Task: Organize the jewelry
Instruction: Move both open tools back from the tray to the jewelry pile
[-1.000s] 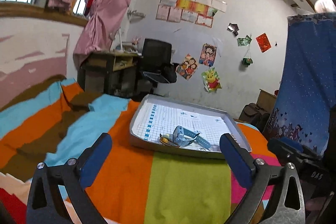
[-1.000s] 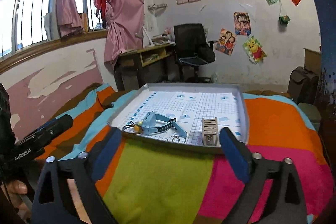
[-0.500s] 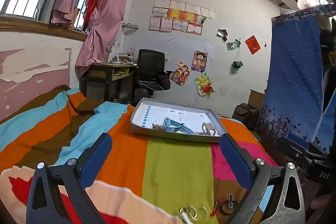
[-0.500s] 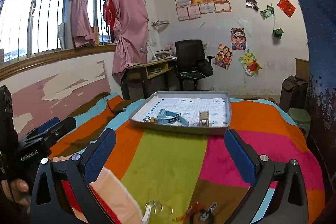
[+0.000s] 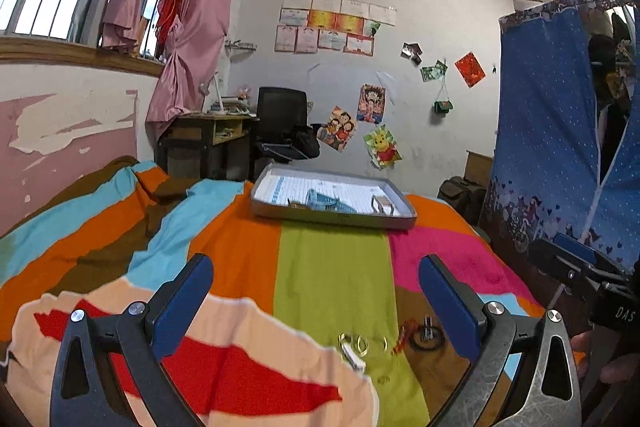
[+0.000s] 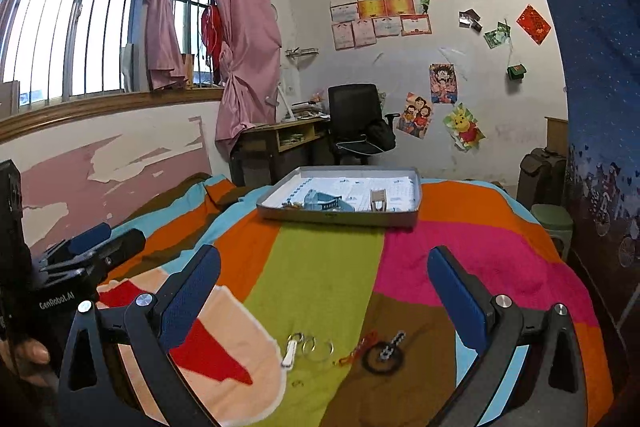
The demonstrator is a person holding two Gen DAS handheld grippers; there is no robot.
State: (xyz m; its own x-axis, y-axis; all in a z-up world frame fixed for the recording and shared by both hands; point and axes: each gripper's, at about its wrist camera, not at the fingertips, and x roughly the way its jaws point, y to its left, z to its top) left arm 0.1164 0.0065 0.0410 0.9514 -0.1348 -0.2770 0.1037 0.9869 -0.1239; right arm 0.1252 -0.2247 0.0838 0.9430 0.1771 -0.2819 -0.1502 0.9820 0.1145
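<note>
Held both grippers, left and right, low over bed, pointing slightly down, jaws wide, empty. Tray well ahead held blue watch, small rack. Loose rings, black bracelet lay between my jaws.

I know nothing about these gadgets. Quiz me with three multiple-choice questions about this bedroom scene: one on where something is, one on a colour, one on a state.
1. Where is the grey tray?
A. on the striped blanket
B. on the desk
C. on the office chair

2. What colour are the gripper pads?
A. red
B. blue
C. white

3. How does the right gripper stand?
A. shut on a ring
C. shut on the watch
B. open, holding nothing

Answers:
1 A: the tray rests at the far end of the striped blanket, with the blue watch inside.
2 B: both pads are dark blue.
3 B: its jaws stand wide apart, and the rings lie loose on the blanket below.
</note>
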